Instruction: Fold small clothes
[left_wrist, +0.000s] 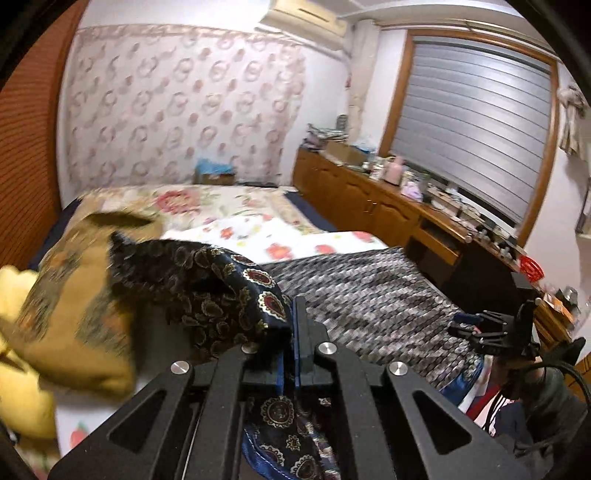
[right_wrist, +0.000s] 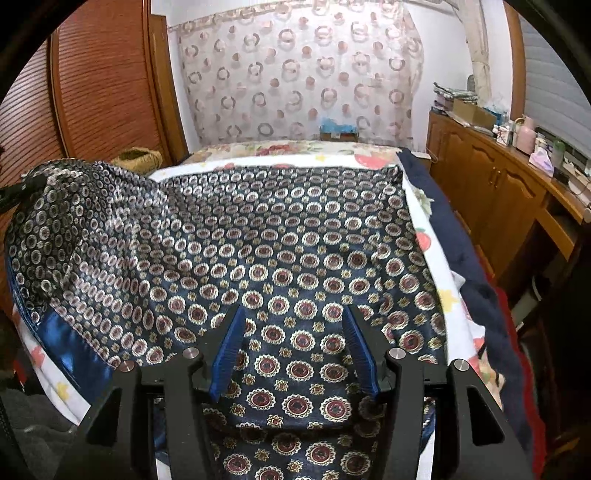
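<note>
Scarf (right_wrist: 280, 236) on bed (right_wrist: 439, 295), cabinet (right_wrist: 491, 192) to its right.

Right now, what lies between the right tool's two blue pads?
In the right wrist view, the right tool stands open, and only the patterned scarf shows in the gap, spread flat beneath; neither pad presses on it.

1 garment, a dark navy satin cloth (right_wrist: 295, 236) printed with red-and-gold round medallions, blue satin band along its left edge. It lies spread nearly flat across the bed, small wrinkles only. Its left corner (left_wrist: 207, 280) is raised off the bed and folded over (paler reverse showing), pinched there between closed gripper pads; the remainder rests flat
</note>
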